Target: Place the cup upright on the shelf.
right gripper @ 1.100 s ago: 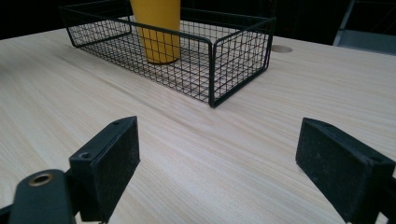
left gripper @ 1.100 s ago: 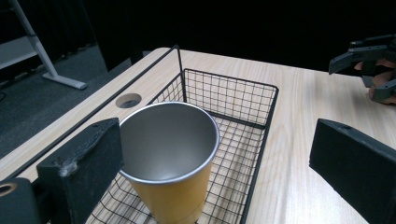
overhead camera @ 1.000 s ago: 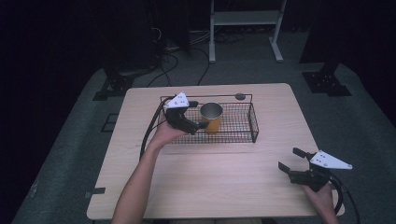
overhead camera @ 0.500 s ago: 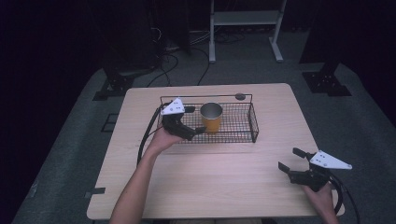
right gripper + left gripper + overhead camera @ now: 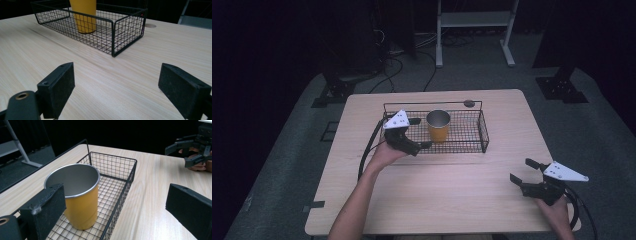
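Left of centre in the high view, the left gripper (image 5: 418, 134) sits over the left end of the wire basket (image 5: 482, 134), held from below by the person's left hand (image 5: 384, 154). Its jaws stand wide apart and grip nothing. One jaw lies over the basket's near rim and the other reaches in over the mesh floor, just beside the cup (image 5: 438, 126).

At frame centre in the same view, the cup stands upright inside the basket, in its left half (yellow outer wall, bare metal interior and rim). The left gripper view shows the cup (image 5: 75, 197) at lower left, resting on the mesh floor, with one black jaw pad directly in front of it; whether pad and cup touch cannot be told. The basket (image 5: 125, 192) runs from the bottom centre toward the upper middle of that frame. The second pad sits at lower right, over bare table (image 5: 155, 182).

At lower right of the high view, the right gripper (image 5: 526, 172) rests low over the table's (image 5: 452, 200) near right corner, well apart from the basket. Its jaws are also spread wide and hold nothing. The right gripper view confirms this: both pads sit at the bottom corners with bare wood between them, and the basket (image 5: 113, 37) and cup (image 5: 83, 17) appear at upper centre.
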`<state>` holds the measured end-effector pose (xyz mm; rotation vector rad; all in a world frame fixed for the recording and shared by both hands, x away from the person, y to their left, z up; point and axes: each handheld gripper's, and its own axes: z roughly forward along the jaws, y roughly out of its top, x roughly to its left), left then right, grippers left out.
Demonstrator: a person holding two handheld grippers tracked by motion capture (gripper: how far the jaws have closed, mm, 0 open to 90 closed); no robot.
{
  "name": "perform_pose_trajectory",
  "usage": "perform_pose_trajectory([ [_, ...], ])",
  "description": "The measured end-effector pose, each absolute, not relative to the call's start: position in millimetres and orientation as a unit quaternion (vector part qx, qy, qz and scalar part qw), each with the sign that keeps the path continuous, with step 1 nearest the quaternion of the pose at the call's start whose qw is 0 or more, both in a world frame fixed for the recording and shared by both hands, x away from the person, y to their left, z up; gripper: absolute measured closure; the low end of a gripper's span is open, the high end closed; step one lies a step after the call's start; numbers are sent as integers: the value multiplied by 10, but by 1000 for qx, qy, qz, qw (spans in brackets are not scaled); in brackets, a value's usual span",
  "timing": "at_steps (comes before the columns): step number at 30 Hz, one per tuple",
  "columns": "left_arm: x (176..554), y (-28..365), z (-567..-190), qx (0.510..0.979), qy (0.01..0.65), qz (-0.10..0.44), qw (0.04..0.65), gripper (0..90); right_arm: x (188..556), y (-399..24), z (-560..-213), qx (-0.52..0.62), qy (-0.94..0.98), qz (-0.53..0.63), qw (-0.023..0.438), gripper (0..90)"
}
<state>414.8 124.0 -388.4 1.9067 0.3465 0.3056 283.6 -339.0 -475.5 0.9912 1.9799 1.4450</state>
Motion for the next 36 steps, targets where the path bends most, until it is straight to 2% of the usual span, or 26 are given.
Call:
perform_pose_trajectory([
  [36, 3845, 1310, -4034, 809, 134, 122, 559, 19, 2838, -3388, -4756, 363, 726, 529, 246, 127],
])
